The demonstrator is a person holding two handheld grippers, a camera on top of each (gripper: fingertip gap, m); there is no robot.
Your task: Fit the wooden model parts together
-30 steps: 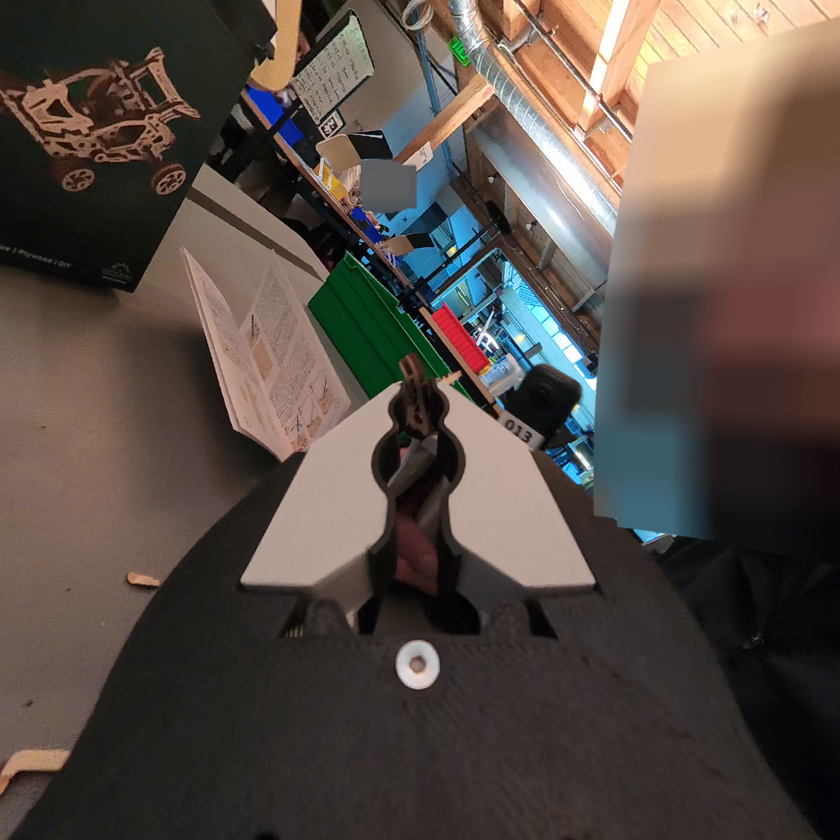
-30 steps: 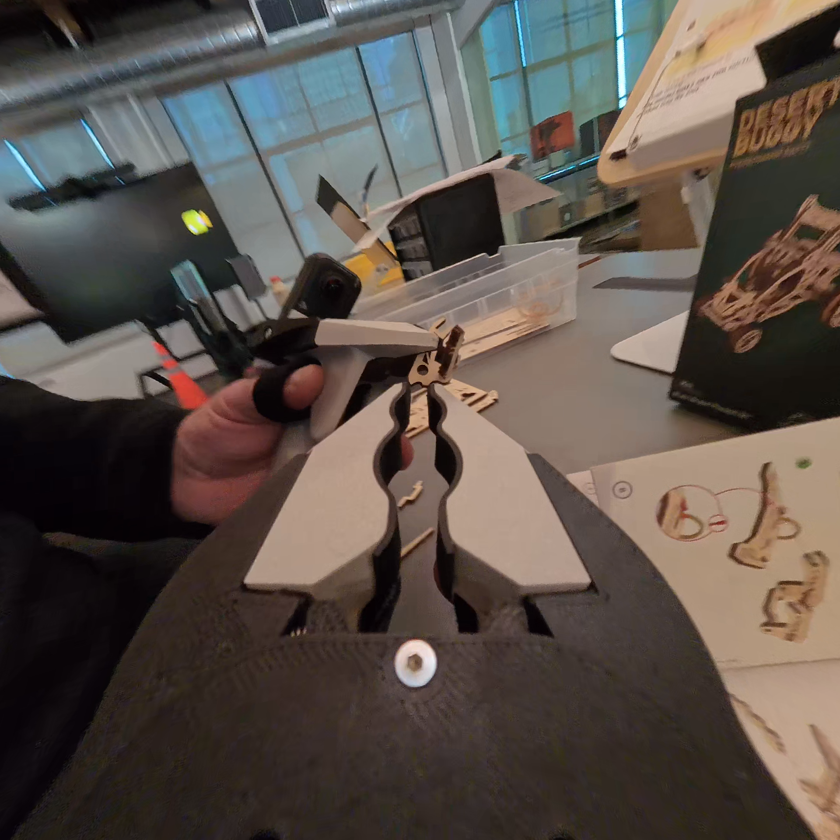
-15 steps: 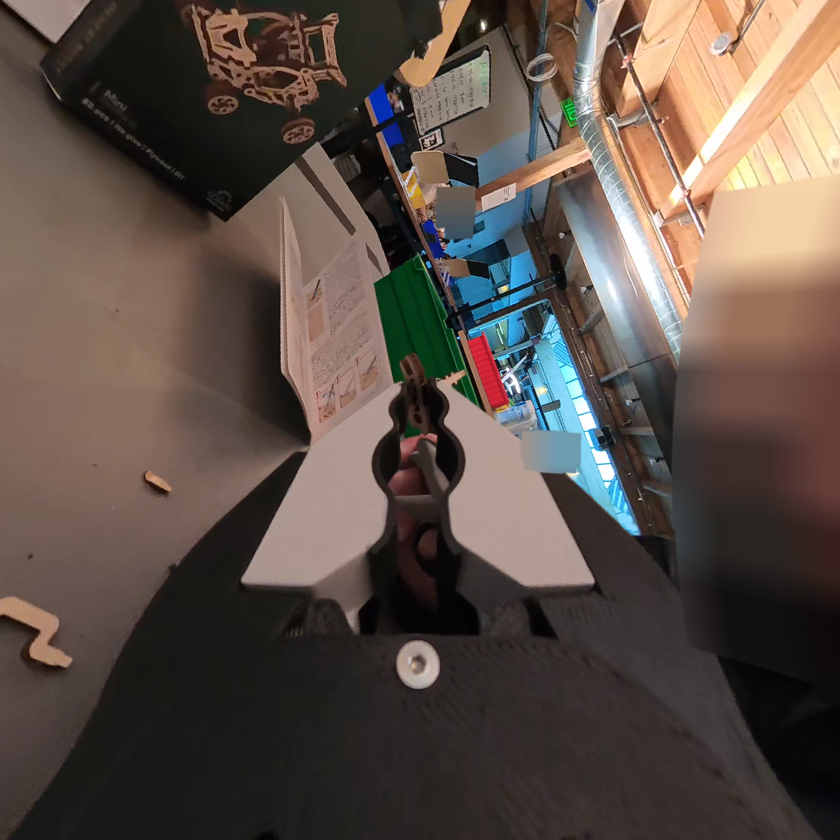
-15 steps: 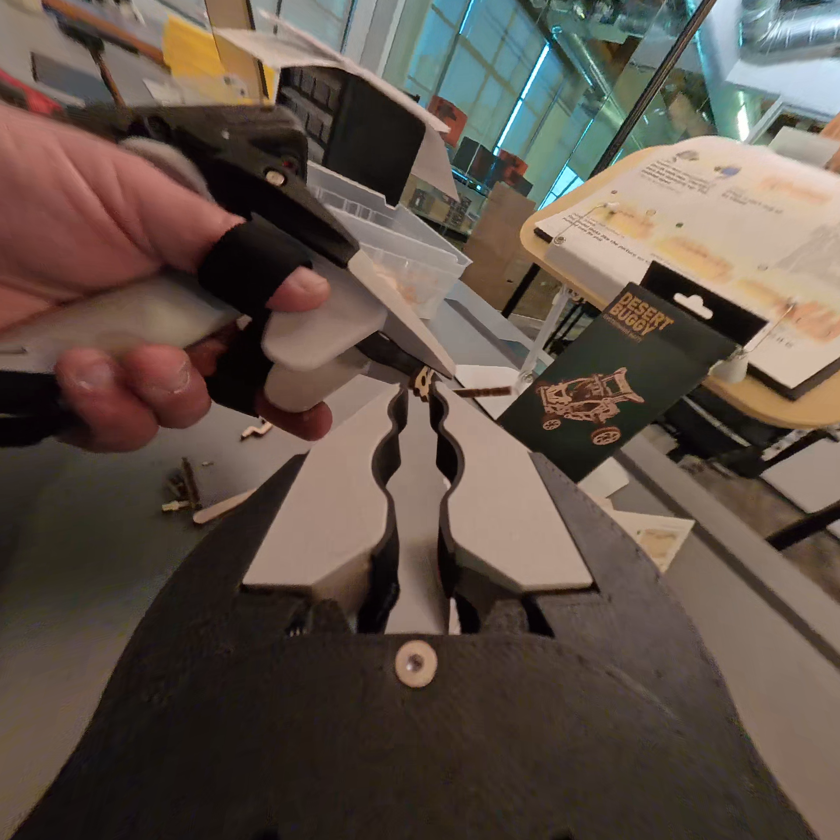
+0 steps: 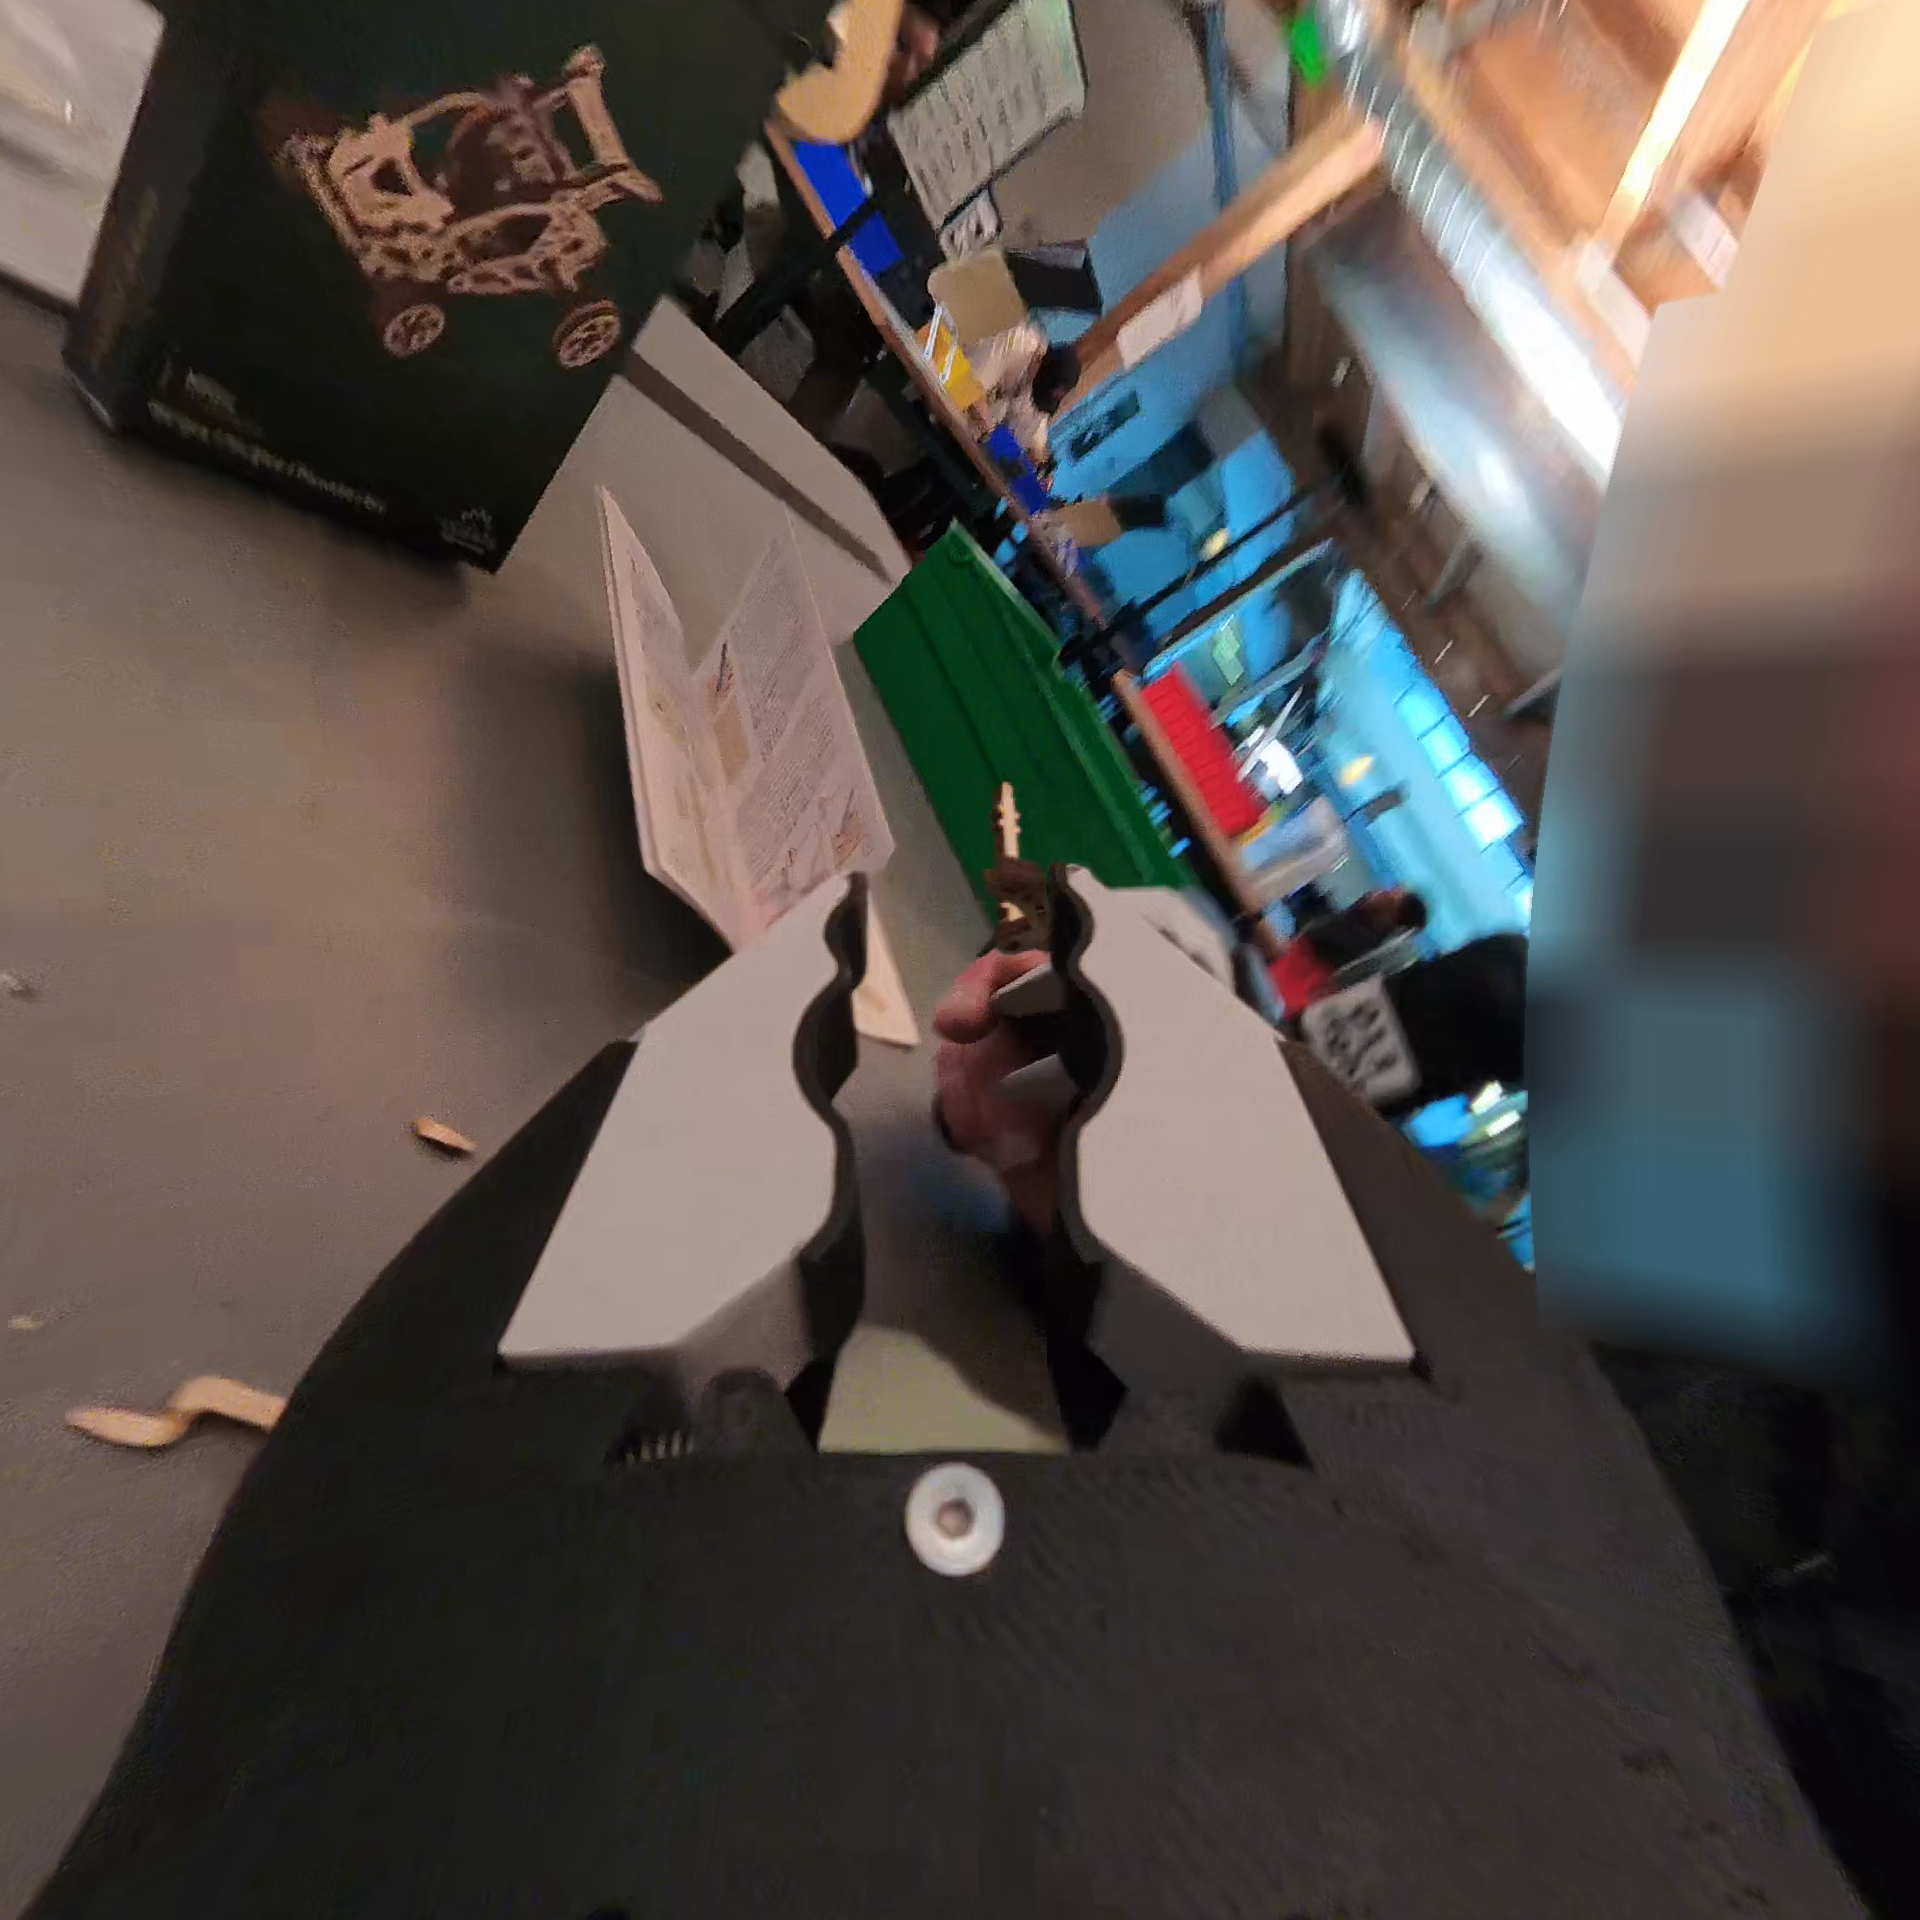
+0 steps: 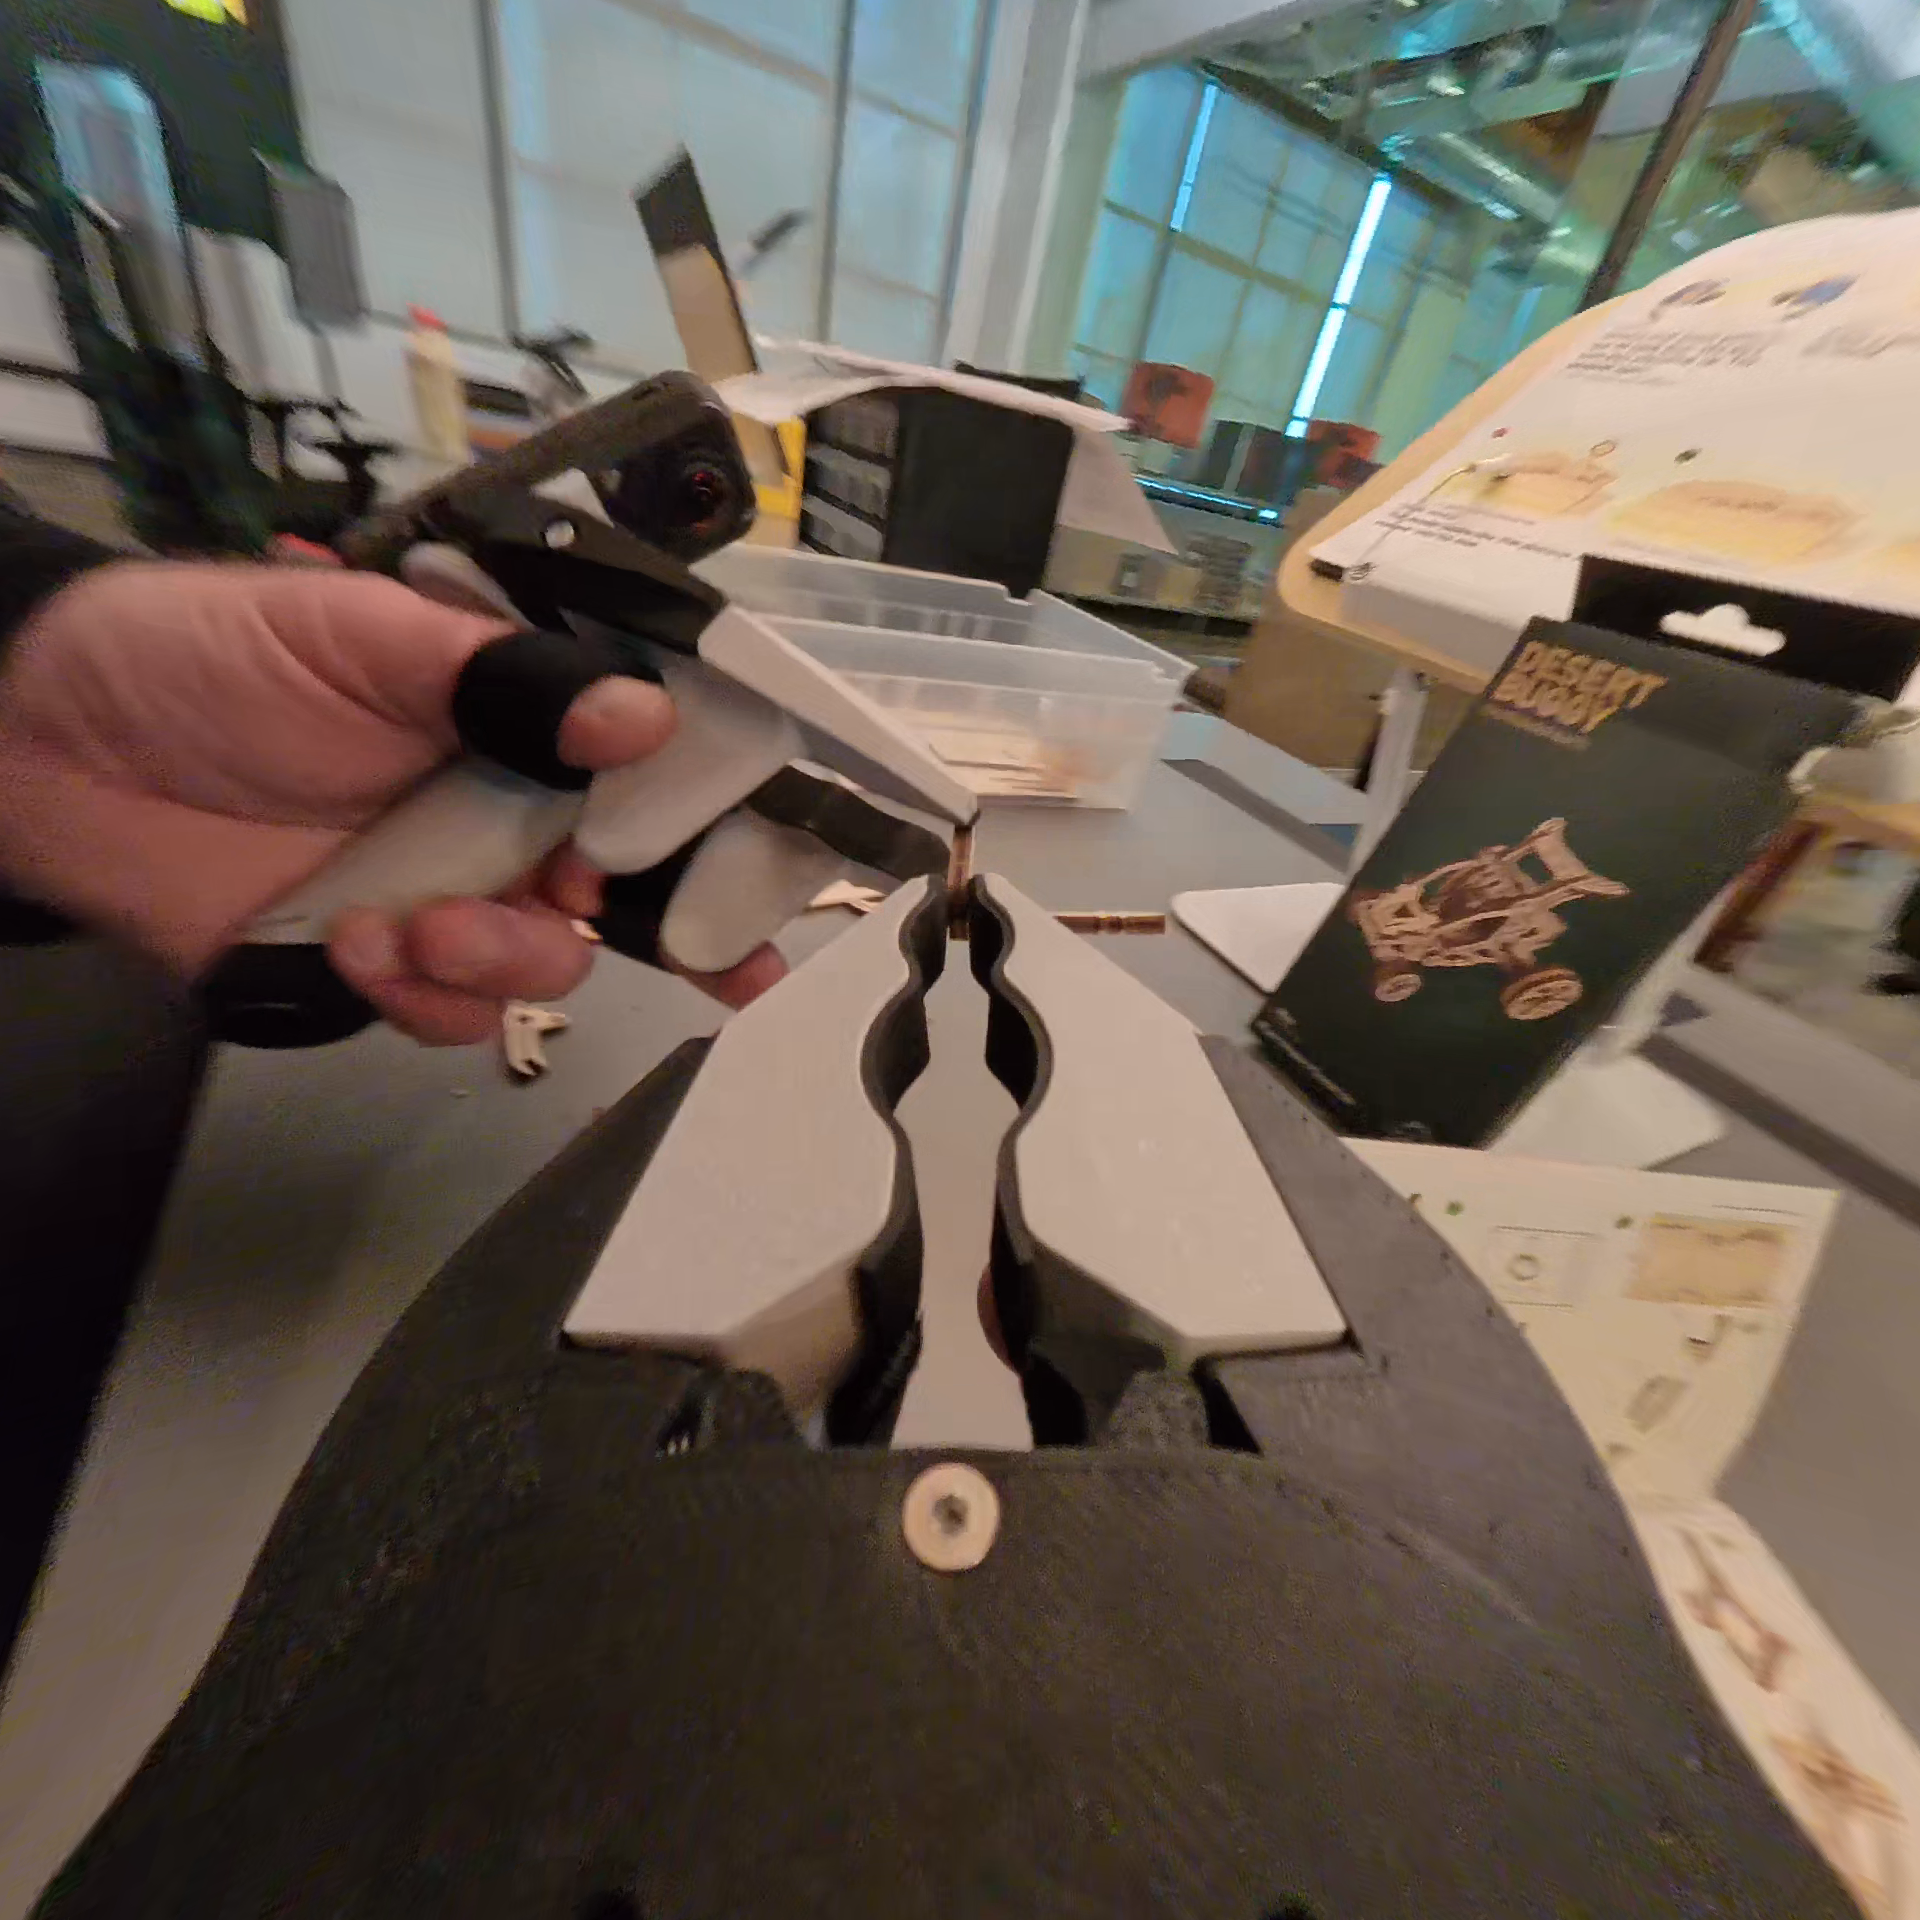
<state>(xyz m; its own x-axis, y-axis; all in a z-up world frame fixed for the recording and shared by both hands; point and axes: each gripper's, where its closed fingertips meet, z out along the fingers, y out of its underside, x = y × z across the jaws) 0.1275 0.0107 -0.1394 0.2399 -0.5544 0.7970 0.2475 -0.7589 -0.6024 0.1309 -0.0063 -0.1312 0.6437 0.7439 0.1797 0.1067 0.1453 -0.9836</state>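
A small wooden model part point(image 6: 961, 862) is pinched between the tips of my right gripper point(image 6: 958, 896), which is shut on it above the grey table point(image 6: 312, 1195). My left gripper point(image 5: 961, 894) is open, with a wide gap between its fingers. In the left wrist view the wooden part point(image 5: 1013, 894) stands by the tip of my left gripper's right-hand finger point(image 5: 1081, 914), with a pale peg end sticking up. The other finger is well clear of it. In the right wrist view the left gripper point(image 6: 935, 821), held in a hand, has one fingertip at the top of the part.
A dark model box point(image 6: 1538, 894) stands at the right and also shows in the left wrist view point(image 5: 395, 260). There is an instruction sheet point(image 6: 1662, 1299), a booklet point(image 5: 748, 748), a clear tray point(image 6: 987, 686), a green bin point(image 5: 997, 707), and loose wooden pieces point(image 5: 177, 1413) point(image 6: 530, 1039) point(image 6: 1112, 922). Left and right tips are no more than a few centimetres apart.
My left gripper was shut on the wooden part and has opened, letting go of it. The part stays in my right gripper. Both grippers have swung while staying tip to tip.
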